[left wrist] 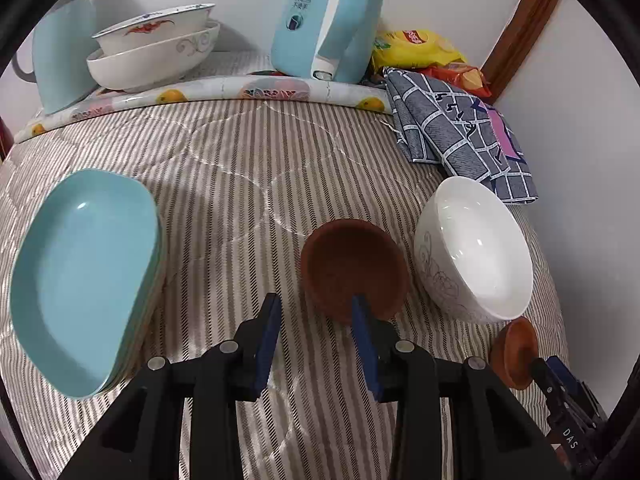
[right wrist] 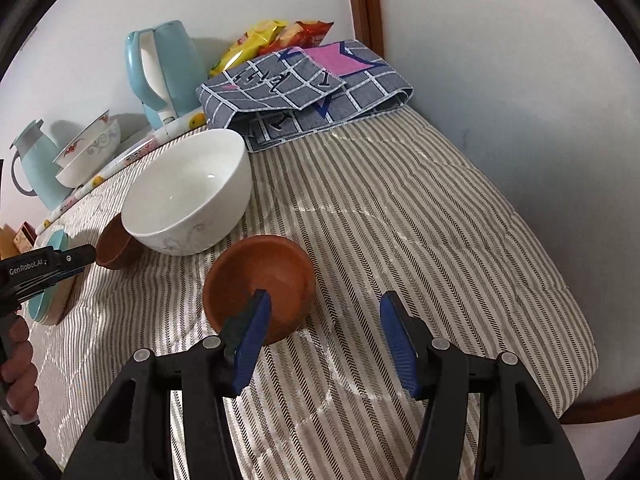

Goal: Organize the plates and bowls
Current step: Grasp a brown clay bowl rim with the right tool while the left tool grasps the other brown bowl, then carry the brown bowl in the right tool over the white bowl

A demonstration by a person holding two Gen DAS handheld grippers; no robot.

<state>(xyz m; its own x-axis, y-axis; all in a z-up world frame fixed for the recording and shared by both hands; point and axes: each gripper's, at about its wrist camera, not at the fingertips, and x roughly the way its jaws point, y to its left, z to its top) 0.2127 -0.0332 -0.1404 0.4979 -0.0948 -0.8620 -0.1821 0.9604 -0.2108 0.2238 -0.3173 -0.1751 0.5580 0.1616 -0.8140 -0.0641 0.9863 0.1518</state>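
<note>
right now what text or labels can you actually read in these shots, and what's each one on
"GenRobot.AI" on the black body of the left tool, seen from the right wrist view.
"DAS" on the black body of the right tool, seen from the left wrist view.
Blue kettle: dark print above a round mark, too blurred to read.
Yellow snack bag: red logo, unreadable.
Checked cloth: dark scribbled marks, not legible.
</note>
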